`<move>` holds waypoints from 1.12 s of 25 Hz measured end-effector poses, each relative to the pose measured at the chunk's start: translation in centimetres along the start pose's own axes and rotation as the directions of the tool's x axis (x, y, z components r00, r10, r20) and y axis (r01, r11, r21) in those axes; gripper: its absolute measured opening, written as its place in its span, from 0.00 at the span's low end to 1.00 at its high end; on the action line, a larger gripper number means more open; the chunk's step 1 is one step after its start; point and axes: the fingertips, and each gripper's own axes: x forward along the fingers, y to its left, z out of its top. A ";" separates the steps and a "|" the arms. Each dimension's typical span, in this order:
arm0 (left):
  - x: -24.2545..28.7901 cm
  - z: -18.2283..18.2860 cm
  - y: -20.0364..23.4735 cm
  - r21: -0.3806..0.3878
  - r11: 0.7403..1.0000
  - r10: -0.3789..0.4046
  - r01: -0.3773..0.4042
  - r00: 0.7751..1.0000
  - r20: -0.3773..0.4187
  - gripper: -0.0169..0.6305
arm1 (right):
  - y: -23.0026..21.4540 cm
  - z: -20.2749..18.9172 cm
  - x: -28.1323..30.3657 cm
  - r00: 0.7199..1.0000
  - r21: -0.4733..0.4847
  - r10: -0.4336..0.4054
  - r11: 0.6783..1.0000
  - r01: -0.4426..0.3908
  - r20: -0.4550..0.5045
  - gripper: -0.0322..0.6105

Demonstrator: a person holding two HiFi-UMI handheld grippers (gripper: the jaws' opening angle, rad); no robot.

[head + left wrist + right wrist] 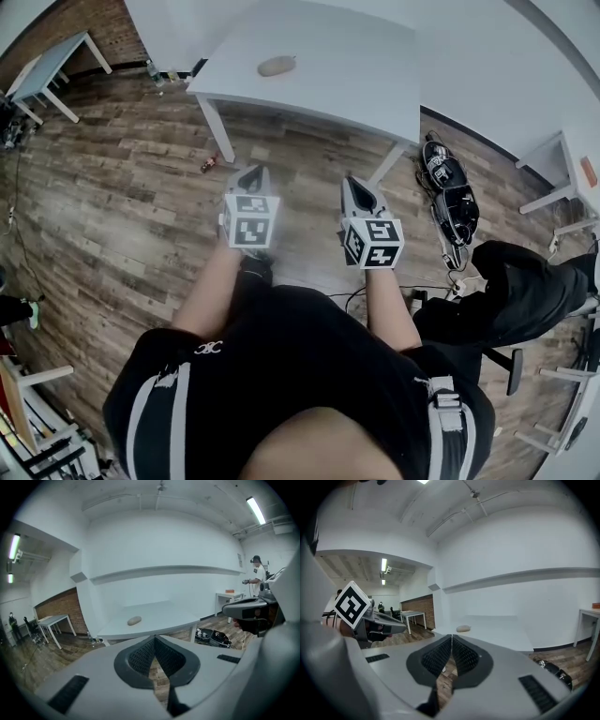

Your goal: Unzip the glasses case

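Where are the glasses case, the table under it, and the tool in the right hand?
glasses case [277, 66], head view, middle of its top.
table [352, 80], head view, bare top.
right gripper [355, 183], head view, tips of its shut fingers.

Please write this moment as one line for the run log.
left gripper: shut, empty | right gripper: shut, empty | glasses case: on white table, untouched

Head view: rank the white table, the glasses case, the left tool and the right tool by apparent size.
1. white table
2. left tool and right tool: look alike, unranked; nearness to the camera enlarges both
3. glasses case, smallest, far off on the table
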 end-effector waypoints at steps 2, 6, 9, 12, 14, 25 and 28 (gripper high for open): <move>0.9 0.2 -0.4 0.024 1.000 -0.004 0.004 1.000 0.013 0.03 | -0.3 -0.1 0.6 1.000 -0.003 0.001 1.000 -0.001 0.000 0.07; 3.7 0.7 0.0 0.045 0.999 -0.008 0.008 1.000 0.001 0.03 | -1.1 0.1 3.0 1.000 -0.018 0.006 1.000 -0.006 -0.008 0.07; 6.9 1.1 1.1 0.015 1.000 -0.027 0.027 1.000 -0.017 0.03 | -2.4 0.2 5.8 1.000 -0.030 0.001 1.000 -0.002 -0.024 0.07; 10.7 1.6 2.7 0.016 0.999 -0.038 0.039 0.999 -0.032 0.03 | -4.0 0.5 9.7 0.999 -0.021 -0.018 1.000 0.017 -0.038 0.07; 13.5 2.5 4.1 0.018 0.999 -0.045 0.045 0.998 -0.033 0.03 | -4.7 1.1 12.6 0.999 -0.014 -0.018 1.000 0.017 -0.044 0.07; 26.2 8.1 13.0 -0.016 0.996 -0.083 0.082 0.995 -0.060 0.03 | -6.5 6.1 27.8 0.999 -0.044 -0.018 0.999 0.016 -0.044 0.07; 28.8 8.5 15.9 -0.028 0.995 -0.093 0.091 0.993 -0.071 0.03 | -5.7 6.9 31.8 0.999 -0.054 -0.015 0.998 0.012 -0.041 0.07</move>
